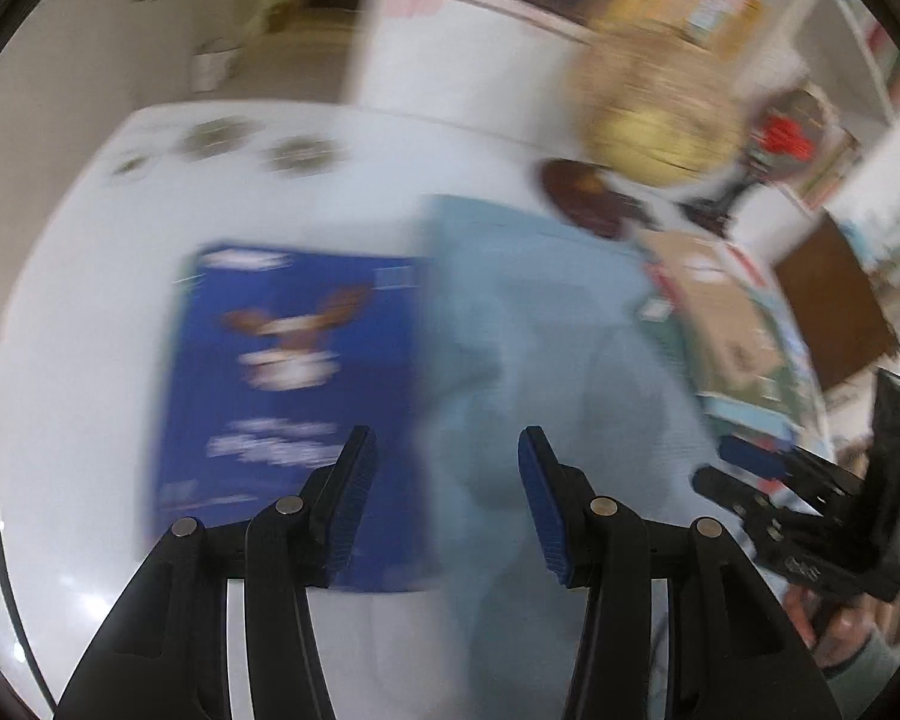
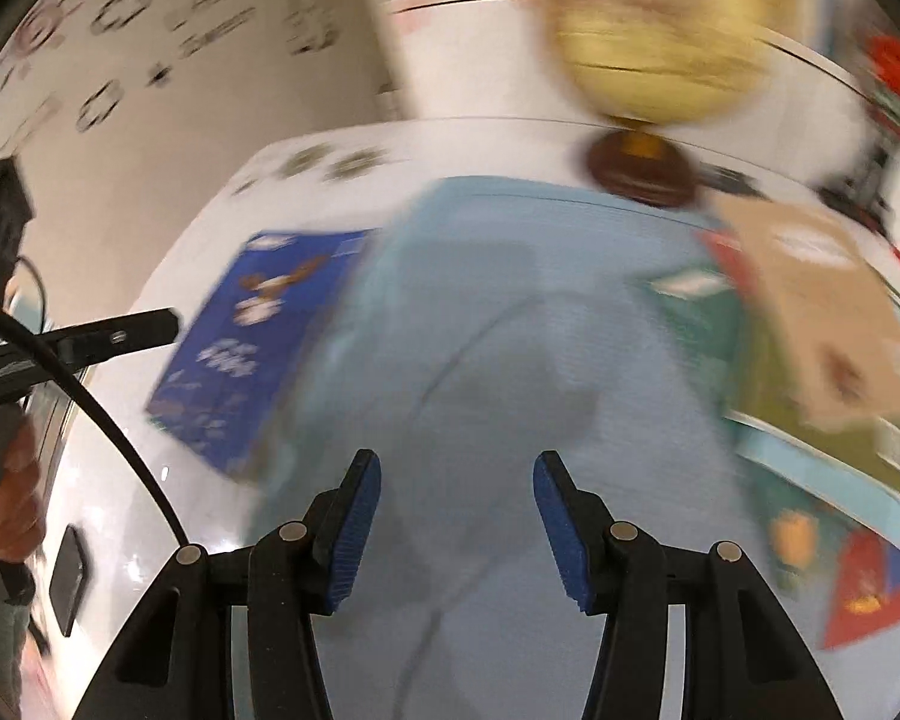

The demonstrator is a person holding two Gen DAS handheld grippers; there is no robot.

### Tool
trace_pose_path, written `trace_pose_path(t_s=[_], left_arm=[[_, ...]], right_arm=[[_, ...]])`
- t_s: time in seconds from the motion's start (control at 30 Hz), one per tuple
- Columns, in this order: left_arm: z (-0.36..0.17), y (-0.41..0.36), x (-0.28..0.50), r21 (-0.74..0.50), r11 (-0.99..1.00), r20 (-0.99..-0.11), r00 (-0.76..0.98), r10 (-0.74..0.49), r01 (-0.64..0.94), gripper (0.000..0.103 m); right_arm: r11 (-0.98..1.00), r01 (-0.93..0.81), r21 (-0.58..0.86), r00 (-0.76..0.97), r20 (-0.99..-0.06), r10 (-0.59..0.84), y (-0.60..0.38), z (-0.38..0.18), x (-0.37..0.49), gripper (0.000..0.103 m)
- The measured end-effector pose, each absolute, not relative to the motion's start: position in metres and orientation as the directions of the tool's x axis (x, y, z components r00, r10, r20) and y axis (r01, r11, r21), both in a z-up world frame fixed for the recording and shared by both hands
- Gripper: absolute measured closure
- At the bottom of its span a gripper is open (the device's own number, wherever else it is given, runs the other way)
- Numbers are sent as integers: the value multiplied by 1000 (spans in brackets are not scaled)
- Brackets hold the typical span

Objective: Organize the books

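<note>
One white counter [image 1: 78,312] carries one pale blue mat [image 2: 510,324], one globe [image 2: 660,36] at its far edge, one dark blue book [image 1: 288,372] flat beside the mat's left edge, and a blurred pile of several books [image 2: 822,324] at the mat's right edge. Both grippers tilt steeply down over the mat: left gripper [image 1: 444,504] fingers apart, empty; right gripper [image 2: 456,516] fingers apart, empty.

Blue book [image 1: 288,372] flat on white table, beside pale-blue book [image 2: 498,324].
</note>
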State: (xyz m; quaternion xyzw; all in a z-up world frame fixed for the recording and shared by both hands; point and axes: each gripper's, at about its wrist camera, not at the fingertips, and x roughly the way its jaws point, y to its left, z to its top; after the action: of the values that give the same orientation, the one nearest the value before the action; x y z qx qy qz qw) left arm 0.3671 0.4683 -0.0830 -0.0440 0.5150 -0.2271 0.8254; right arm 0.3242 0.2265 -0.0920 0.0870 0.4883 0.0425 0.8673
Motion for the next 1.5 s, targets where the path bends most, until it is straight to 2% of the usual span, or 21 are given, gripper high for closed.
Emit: trace_pose_path(t_s=[0.1,0.3,0.5,0.77,0.87,0.93,1.1,1.27,1.37,1.5], left_arm=[[-72,392,358,-274,866,-831,350,-432,418,58],[-81,245,362,-308,809,-828,279,-487,500,55],[-115,150,377,-295,850,-854,279,-440,435,55],[-139,127,378,-238,908,-882,316,-351,345,55],[-139,125,378,-222,912,-884,323,-338,346,54],[-139,122,377,-227,906,-883,316,-346,357,54],[-136,114,355,-222,886,-885,298,-359,407,54],[-135,111,307,-246,840,-886,239,-397,483,54],[-136,110,283,-237,819,-895,209,-393,522,54],[-144,117,277,-311,822,-891,155,-427,478,54]], right_arm=[[969,110,221,558,-821,124,150,-86,311,50],[923,277,268,595,-802,54,-8,-81,290,48],[911,250,327,571,-810,134,-85,-97,309,48],[940,158,304,521,-834,182,-87,-126,354,51],[936,127,328,499,-837,226,-82,-135,362,60],[950,106,295,508,-837,203,-78,-133,359,60],[966,69,250,500,-846,183,-79,-127,333,62],[953,58,296,463,-854,237,-88,-129,281,62],[927,43,372,410,-853,323,-97,-140,253,61],[921,47,386,435,-838,329,-102,-143,247,61]])
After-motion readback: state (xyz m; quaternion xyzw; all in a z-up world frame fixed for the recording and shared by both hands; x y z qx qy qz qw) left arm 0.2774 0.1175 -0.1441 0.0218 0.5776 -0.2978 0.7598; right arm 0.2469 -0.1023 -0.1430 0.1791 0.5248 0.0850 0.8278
